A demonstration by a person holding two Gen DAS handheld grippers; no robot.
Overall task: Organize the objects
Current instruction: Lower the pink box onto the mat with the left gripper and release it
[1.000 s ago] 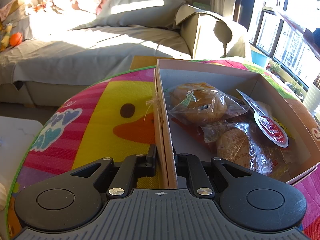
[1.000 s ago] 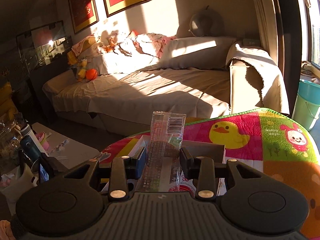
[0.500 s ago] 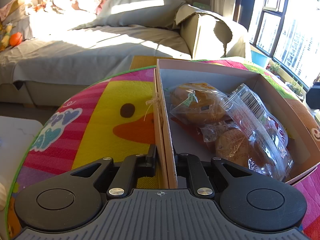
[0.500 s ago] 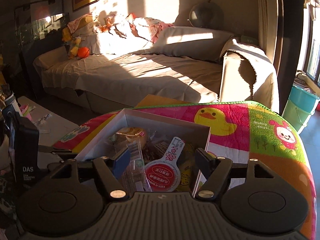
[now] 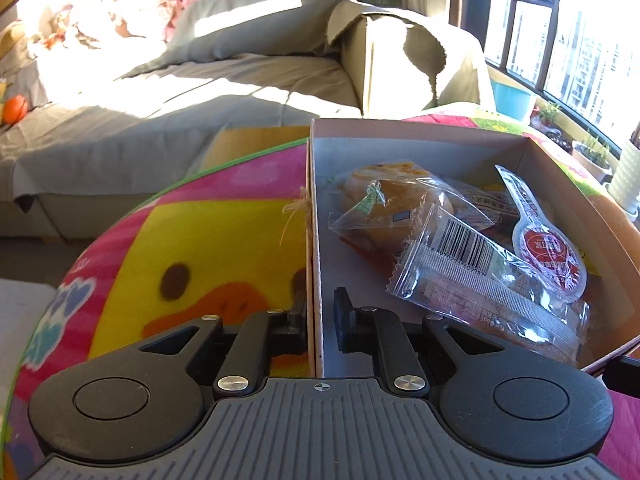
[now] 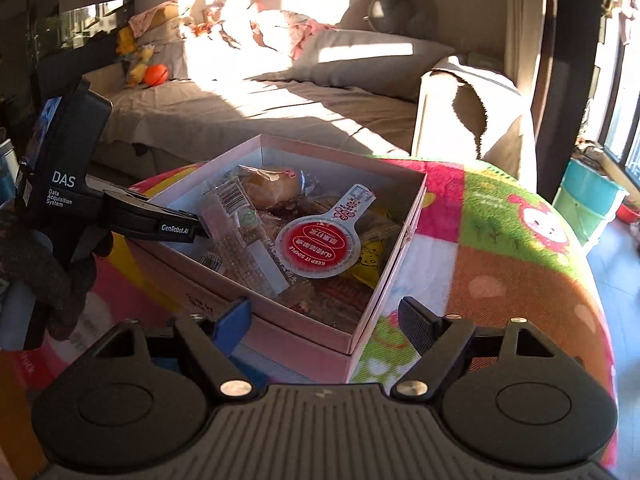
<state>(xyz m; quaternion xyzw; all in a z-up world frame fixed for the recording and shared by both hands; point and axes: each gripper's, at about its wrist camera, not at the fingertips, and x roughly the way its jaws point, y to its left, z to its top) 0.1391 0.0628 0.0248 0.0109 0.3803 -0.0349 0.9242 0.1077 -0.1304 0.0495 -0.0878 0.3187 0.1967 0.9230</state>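
A pale pink cardboard box (image 5: 314,240) stands open on the cartoon-print blanket. My left gripper (image 5: 320,308) is shut on the box's side wall, one finger inside and one outside. In the box lie a wrapped bun (image 5: 384,204), a clear barcoded packet (image 5: 460,276) and a red-lidded sauce cup (image 5: 548,252). From the right wrist view the same box (image 6: 304,344) is just ahead, holding the packet (image 6: 240,240) and the cup (image 6: 316,244), with the left gripper (image 6: 200,232) on its left wall. My right gripper (image 6: 324,314) has its jaws opening, straddling the box's near corner without touching it.
The bright blanket (image 6: 500,264) covers a rounded table whose edge curves away to the right. A grey sofa (image 5: 200,92) runs behind. A teal bucket (image 6: 584,200) stands on the floor at the right. A gloved hand (image 6: 64,280) holds the left gripper.
The right gripper opened and let the clear packet fall into the box, then sank towards the box's near corner. The left gripper stays clamped on the wall.
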